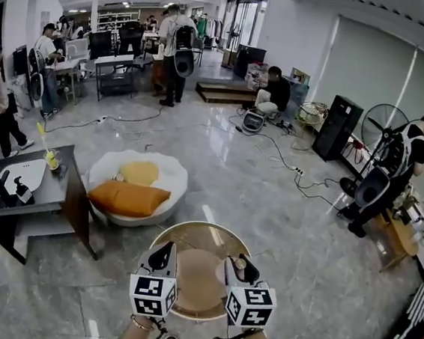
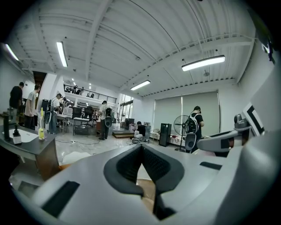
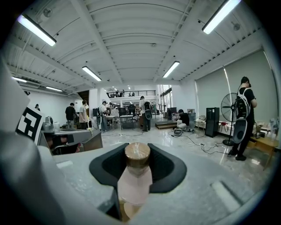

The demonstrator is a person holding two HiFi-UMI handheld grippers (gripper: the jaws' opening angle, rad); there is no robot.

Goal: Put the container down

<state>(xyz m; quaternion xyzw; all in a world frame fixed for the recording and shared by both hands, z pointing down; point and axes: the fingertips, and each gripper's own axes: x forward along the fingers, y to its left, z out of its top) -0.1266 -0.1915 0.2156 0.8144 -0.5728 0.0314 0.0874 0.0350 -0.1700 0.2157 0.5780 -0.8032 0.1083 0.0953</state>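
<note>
While my right fingers (image 3: 167, 169) clamp the container (image 3: 133, 178) by its body over the round desk (image 1: 202, 225), left fingers (image 2: 127, 165) closed empty, I judge it light, slick, breakable.

Right tongs (image 3: 138, 163) clamped on pink container (image 3: 134, 181) (brown lid (image 3: 137, 154)), people (image 3: 244, 115) behind

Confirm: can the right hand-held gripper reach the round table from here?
Probably yes. The right hand-held gripper, shut on the container, hangs over the round table with nothing visible between; the left hand-held gripper sits alongside, apart.
</note>
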